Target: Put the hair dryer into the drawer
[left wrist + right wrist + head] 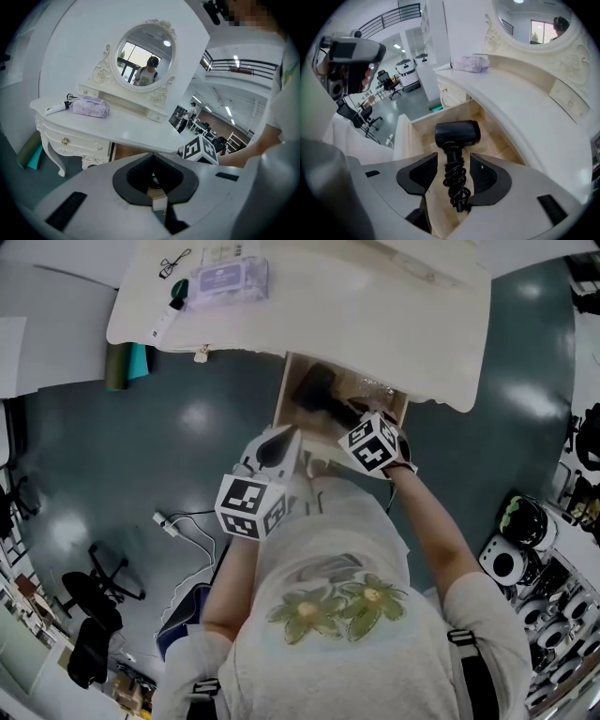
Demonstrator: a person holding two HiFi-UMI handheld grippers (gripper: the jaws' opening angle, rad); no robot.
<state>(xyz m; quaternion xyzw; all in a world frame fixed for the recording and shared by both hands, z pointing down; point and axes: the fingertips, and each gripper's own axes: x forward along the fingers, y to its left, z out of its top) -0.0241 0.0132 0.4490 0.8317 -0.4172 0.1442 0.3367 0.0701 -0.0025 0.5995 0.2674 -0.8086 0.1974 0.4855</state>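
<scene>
The black hair dryer [457, 133], its cord wound round the handle, lies in the open wooden drawer [405, 140] under the white dressing table [511, 98]. My right gripper [453, 165] is open, with one jaw on each side of the corded handle and a gap on both sides. From the head view the hair dryer [319, 390] shows dark inside the drawer [284, 395], with the right gripper [352, 420] at the drawer's front. My left gripper [277, 448] hangs just before the drawer's left corner. This left gripper [154, 180] is shut with nothing in it.
On the dressing table [375, 324] lie a lilac pouch [228, 282], glasses [173, 263] and a white tube [169, 313]. An oval mirror [145, 56] stands at its back. A green roll [127, 367] leans by the table's left leg. Office chairs [94, 606] and a white cable [167, 521] occupy the floor at left.
</scene>
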